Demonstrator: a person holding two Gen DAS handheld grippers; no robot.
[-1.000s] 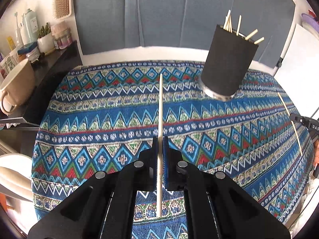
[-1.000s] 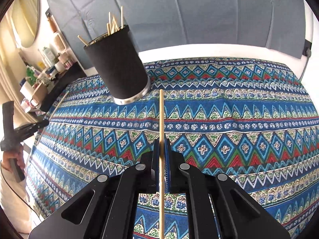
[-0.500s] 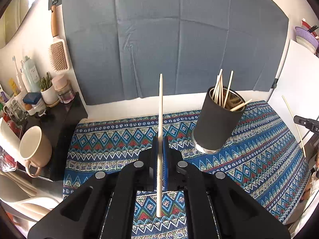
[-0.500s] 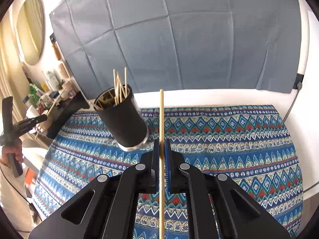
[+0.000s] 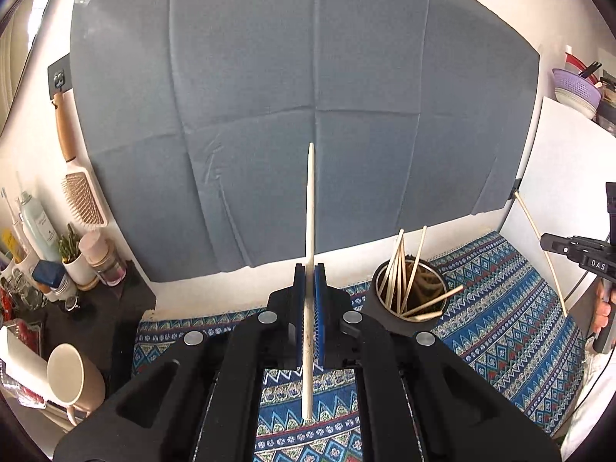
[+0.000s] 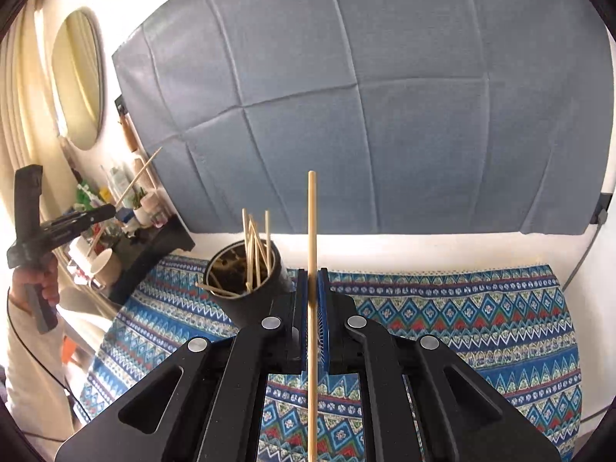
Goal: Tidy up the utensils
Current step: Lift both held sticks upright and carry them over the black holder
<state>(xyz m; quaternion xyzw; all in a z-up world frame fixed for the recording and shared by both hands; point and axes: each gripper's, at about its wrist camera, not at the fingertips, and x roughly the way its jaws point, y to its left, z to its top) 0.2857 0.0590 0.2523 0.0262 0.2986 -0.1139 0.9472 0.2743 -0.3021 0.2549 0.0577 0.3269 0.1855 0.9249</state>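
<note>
**Two chopsticks in hand, several already in the cup**

Several sticks stand in the black cup on the patterned cloth. Left gripper and right gripper each pinch one chopstick upright, raised near the cup; both remain to drop in. Mug and shelf clutter sit well aside

Two plain wooden chopsticks in play: the pale chopstick stands upright, pinched in the left gripper, the tan chopstick likewise in the right gripper. The black cup, holding more sticks leaning every way, sits just right of the left gripper.
</note>
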